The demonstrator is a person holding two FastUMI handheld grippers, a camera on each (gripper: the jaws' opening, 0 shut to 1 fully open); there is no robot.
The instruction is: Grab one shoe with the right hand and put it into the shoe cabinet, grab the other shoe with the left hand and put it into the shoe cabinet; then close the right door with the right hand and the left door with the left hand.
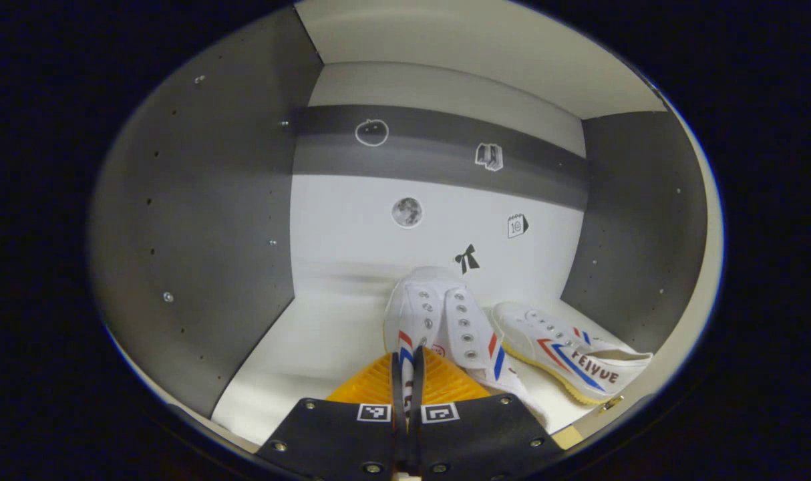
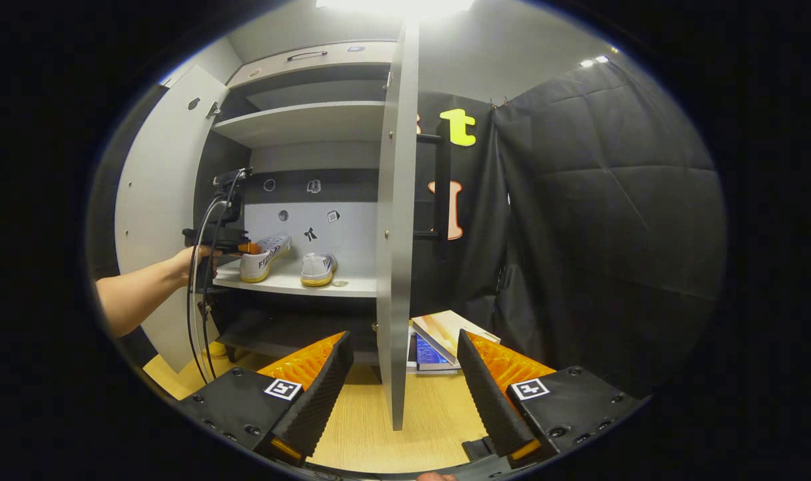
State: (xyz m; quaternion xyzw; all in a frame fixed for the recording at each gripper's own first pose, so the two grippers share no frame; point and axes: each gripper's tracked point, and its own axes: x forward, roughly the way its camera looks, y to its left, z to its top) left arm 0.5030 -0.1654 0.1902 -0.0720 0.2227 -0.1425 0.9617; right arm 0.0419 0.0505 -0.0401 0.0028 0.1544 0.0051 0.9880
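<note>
The left tool (image 1: 406,374) is clamping the heel of one white shoe (image 1: 439,317) and holding it over the white shelf (image 1: 312,347) inside the shoe cabinet (image 2: 305,100). The other shoe (image 1: 566,351) is lying just beside it on the shelf. The right tool (image 2: 402,374) is hanging well back with its fingers wide apart, facing the edge of the open right door (image 2: 395,220), while the left door (image 2: 158,200) is also standing open.

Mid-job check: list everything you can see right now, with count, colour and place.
Shoes: 2, white with red and blue stripes; one in the left gripper's fingers, the other on the shelf beside it.
Shoe cabinet: 1, grey and white, both doors open.
Right door: 1, grey, edge-on ahead of the right gripper.
Left door: 1, grey, swung wide.
Stickers: 5, back panel.
Books: a few, floor behind the right door.
Left gripper: shut on a shoe.
Right gripper: open, outside cabinet.
Hand: 1, holding the left gripper.
</note>
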